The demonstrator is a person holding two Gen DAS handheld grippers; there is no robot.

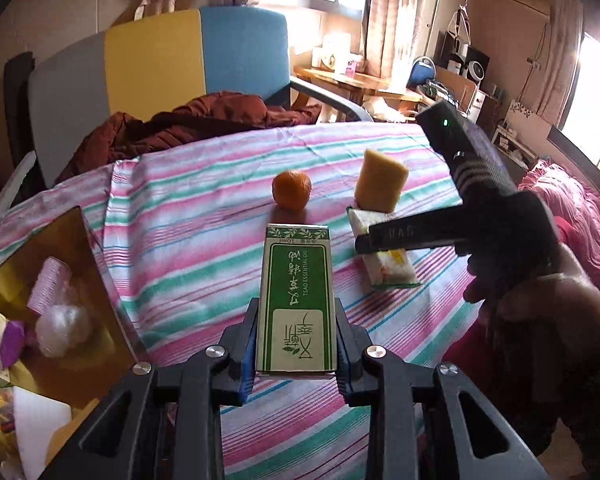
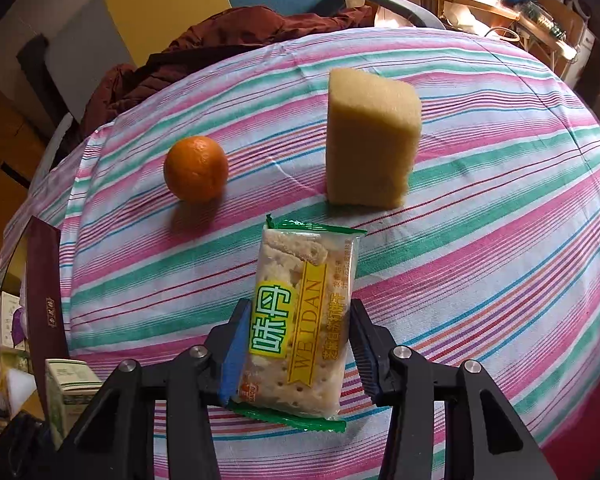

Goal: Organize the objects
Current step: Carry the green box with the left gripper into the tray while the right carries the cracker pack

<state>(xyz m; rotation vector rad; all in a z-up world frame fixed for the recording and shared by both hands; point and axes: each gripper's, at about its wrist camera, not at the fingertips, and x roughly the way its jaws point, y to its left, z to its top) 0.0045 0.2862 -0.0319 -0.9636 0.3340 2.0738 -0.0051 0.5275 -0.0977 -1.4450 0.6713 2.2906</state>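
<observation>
Gripping the green essential oil box (image 1: 296,300) between both blue-padded fingers of the left gripper (image 1: 296,344), box sticking forward, label side up, above the striped tablecloth (image 1: 188,240). Holding the cracker packet (image 2: 300,328) in the right gripper (image 2: 298,350) too, fingers pressing in on its lower half, green-edged wrapper poking out toward the sponge. Sitting just past the packet on the cloth: a yellow sponge (image 2: 370,140) standing upright on its end, and an orange (image 2: 196,169) off to its left, well apart from it, neither touching anything else. Showing up in the left wrist view as well, that right gripper (image 1: 364,240) reaching in from the right side over the packet (image 1: 384,264), a hand (image 1: 540,304) wrapped round its handle. Resting at the table's left edge, an open gold-lined box (image 1: 52,280) holding a pink roller, a clear plastic wad and something purple. Lying on the chair (image 1: 160,60) behind, a dark red jacket (image 1: 204,124)
</observation>
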